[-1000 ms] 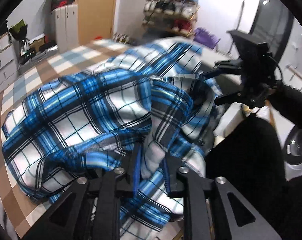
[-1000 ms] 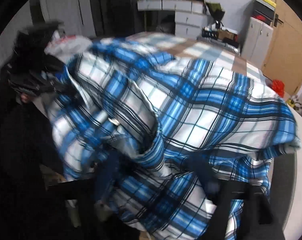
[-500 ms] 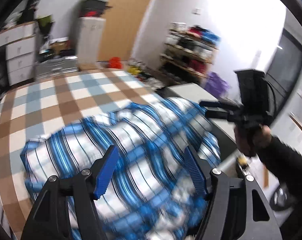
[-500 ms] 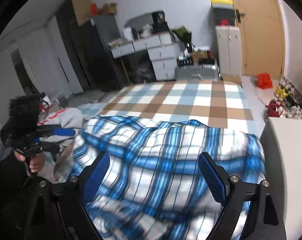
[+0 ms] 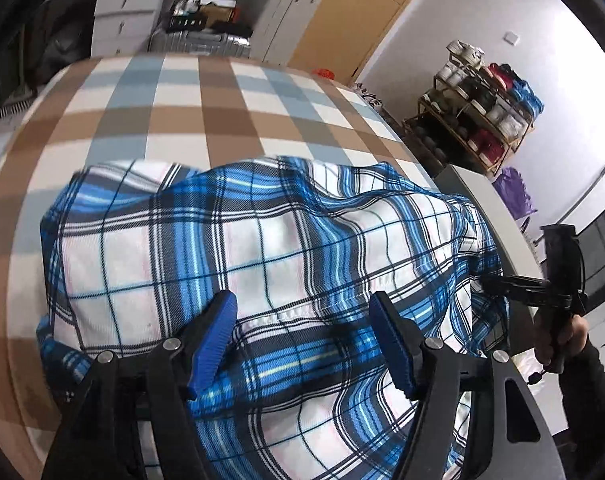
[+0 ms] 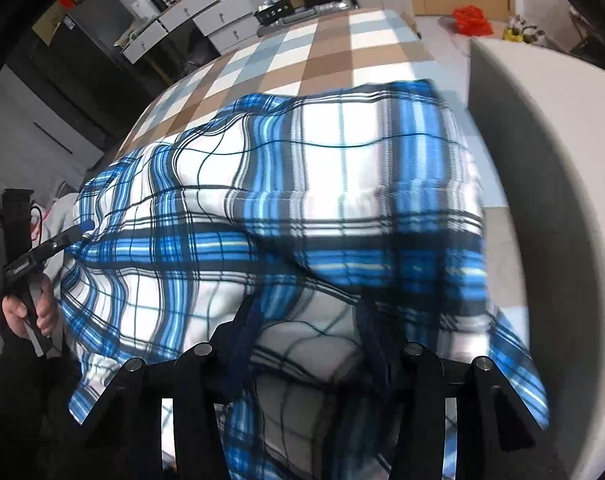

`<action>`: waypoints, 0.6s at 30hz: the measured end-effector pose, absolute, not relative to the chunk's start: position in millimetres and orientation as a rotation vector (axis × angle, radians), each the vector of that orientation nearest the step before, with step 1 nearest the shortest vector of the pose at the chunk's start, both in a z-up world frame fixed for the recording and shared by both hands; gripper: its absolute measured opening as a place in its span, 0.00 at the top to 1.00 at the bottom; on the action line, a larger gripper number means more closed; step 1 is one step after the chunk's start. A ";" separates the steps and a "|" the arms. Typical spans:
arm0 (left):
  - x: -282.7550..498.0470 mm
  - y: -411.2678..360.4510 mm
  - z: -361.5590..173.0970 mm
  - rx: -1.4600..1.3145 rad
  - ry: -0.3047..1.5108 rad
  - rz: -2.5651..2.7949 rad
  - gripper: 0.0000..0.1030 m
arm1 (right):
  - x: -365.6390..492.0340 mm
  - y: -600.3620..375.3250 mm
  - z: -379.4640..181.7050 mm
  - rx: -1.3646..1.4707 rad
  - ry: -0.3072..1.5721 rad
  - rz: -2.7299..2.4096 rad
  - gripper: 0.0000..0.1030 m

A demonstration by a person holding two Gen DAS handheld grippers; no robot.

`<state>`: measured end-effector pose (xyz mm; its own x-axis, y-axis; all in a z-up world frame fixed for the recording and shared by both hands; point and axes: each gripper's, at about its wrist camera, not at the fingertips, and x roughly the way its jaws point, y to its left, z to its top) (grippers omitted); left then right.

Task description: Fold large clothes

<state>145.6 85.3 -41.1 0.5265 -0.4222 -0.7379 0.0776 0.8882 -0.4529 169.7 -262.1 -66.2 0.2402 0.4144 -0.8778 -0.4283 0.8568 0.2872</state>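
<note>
A large blue, white and black plaid shirt [image 5: 262, 248] lies crumpled on a checkered brown, blue and white bed cover [image 5: 174, 108]; it also fills the right wrist view [image 6: 302, 184]. My left gripper [image 5: 302, 328] is open, its blue pads spread just above the shirt's near edge, holding nothing. My right gripper [image 6: 306, 320] is open over the shirt's hanging near edge, blurred and dark. Each gripper shows in the other's view: the right one [image 5: 502, 284] at the shirt's right side, the left one [image 6: 78, 230] at its left side.
White drawers [image 5: 122, 16] and a white cabinet [image 5: 286, 20] stand beyond the bed. A shoe rack [image 5: 482, 120] stands against the right wall. A white cabinet top [image 6: 542, 140] borders the bed's side. A red bag [image 6: 470, 20] lies on the floor.
Both grippers let go of the shirt about a second ago and lifted away. They have now come back down close over the shirt's near edge, still open.
</note>
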 end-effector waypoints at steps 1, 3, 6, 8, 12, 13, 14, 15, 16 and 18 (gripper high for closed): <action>142.8 82.4 -39.2 -0.373 0.977 -0.301 0.38 | 167.4 -260.9 -58.6 -0.006 1.162 0.573 0.52; 132.3 73.2 -33.0 -0.321 0.968 -0.296 0.38 | 156.1 -253.7 -35.2 0.041 1.065 0.617 0.51; 122.4 66.2 -33.4 -0.248 0.954 -0.275 0.38 | 142.8 -226.1 -20.1 0.073 1.005 0.722 0.22; 115.2 70.0 -36.7 -0.229 0.940 -0.264 0.38 | 132.6 -200.1 -26.1 0.056 1.016 0.768 0.14; 100.9 73.2 -30.2 -0.262 0.909 -0.305 0.38 | 122.1 -165.1 -71.9 -0.167 1.100 0.639 0.15; 96.2 71.7 -27.4 -0.254 0.899 -0.319 0.38 | 123.1 -169.2 -93.8 -0.172 1.164 0.574 0.15; 95.3 69.3 -26.4 -0.245 0.897 -0.325 0.38 | 126.4 -174.2 -103.1 -0.155 1.204 0.548 0.16; 91.4 65.5 -25.2 -0.220 0.899 -0.340 0.38 | 128.0 -187.2 -117.3 -0.083 1.242 0.526 0.14; 91.1 62.3 -25.1 -0.206 0.900 -0.343 0.38 | 124.5 -194.9 -115.2 -0.060 1.199 0.509 0.18; 87.2 55.2 -26.3 -0.154 0.906 -0.341 0.38 | 122.8 -211.7 -123.6 -0.005 1.232 0.442 0.18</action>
<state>87.2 55.2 -26.3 0.5679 -0.3535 -0.7433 0.2249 0.9354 -0.2730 122.8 -211.7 -123.6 0.2590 0.3239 -0.9099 -0.3291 0.9153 0.2322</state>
